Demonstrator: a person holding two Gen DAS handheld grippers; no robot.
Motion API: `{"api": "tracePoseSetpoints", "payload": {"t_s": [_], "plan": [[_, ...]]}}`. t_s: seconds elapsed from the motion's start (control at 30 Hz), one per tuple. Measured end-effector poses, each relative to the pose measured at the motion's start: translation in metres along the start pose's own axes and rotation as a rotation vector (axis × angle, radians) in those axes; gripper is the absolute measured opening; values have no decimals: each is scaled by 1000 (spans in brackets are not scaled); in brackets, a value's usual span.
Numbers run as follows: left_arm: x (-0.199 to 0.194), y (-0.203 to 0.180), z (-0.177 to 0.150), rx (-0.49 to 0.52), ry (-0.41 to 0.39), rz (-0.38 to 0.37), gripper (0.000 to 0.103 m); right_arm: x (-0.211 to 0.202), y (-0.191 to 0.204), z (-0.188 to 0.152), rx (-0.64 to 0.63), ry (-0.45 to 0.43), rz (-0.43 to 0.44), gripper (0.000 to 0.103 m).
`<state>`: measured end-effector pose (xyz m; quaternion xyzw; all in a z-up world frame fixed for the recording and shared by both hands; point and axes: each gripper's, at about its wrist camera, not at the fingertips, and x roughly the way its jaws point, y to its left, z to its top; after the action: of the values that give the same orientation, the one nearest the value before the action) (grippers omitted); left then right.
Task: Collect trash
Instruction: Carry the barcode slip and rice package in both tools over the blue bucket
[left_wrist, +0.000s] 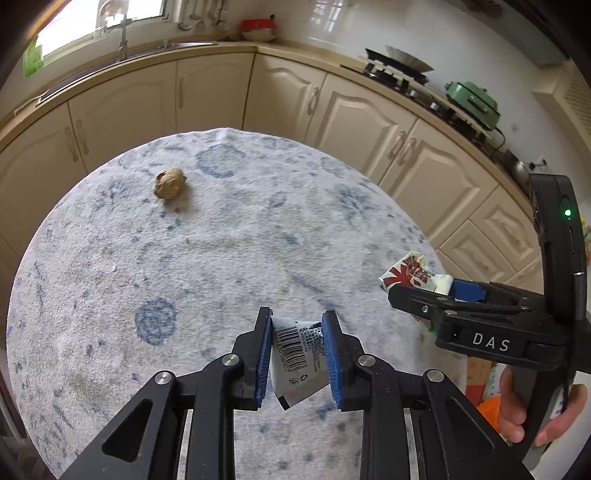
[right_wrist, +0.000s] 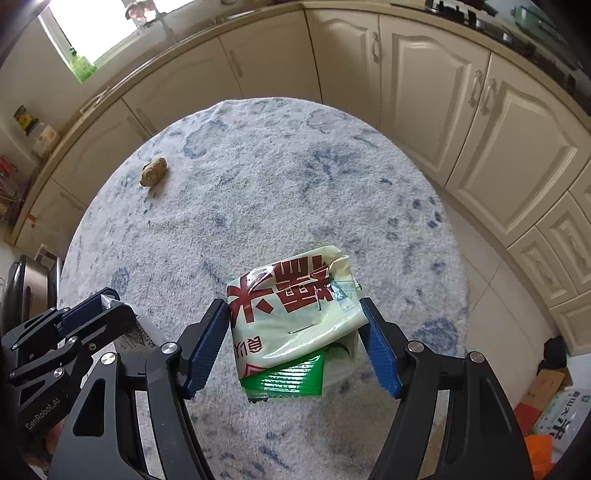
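Observation:
My left gripper (left_wrist: 297, 323) is shut on a small grey wrapper with a barcode (left_wrist: 295, 360), held just above the blue-patterned tablecloth (left_wrist: 221, 251). My right gripper (right_wrist: 293, 314) is shut on a crumpled pale-green snack bag with red characters (right_wrist: 291, 314); the bag also shows in the left wrist view (left_wrist: 410, 273), at the right gripper's (left_wrist: 421, 291) tips. The left gripper (right_wrist: 107, 299) appears at lower left of the right wrist view. A brown crumpled lump (left_wrist: 169, 183) lies on the cloth at the far left, also in the right wrist view (right_wrist: 153, 171).
The round table stands in a kitchen with cream cabinets (left_wrist: 351, 110) around it. A stove with a wok (left_wrist: 402, 66) and a green pot (left_wrist: 472, 98) are on the counter. Boxes and bags (right_wrist: 554, 406) lie on the floor at right.

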<state>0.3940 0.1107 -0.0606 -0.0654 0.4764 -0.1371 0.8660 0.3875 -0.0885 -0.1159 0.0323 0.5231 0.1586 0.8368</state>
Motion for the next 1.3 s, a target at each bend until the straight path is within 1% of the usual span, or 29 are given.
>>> {"api": "tracePoseSetpoints", "payload": {"t_s": [0.17, 0.3, 0.47, 0.67, 1.0, 1.17, 1.3], "plan": [[-4, -28, -3, 55, 2, -23, 22, -22, -24, -20, 46, -25, -32, 72], [0, -54, -3, 101, 14, -46, 22, -39, -47, -36, 95, -46, -66, 72], [13, -94, -4, 162, 44, -74, 23, -64, -83, -60, 173, -80, -116, 72], [33, -152, -10, 256, 87, -98, 23, -91, -131, -95, 280, -103, -169, 72], [80, -254, -26, 404, 174, -140, 23, -125, -211, -159, 461, -128, -252, 72], [112, -300, -32, 461, 221, -153, 23, -134, -244, -184, 538, -129, -286, 72], [140, -331, -34, 507, 251, -149, 23, -137, -265, -200, 587, -126, -314, 72]]}}
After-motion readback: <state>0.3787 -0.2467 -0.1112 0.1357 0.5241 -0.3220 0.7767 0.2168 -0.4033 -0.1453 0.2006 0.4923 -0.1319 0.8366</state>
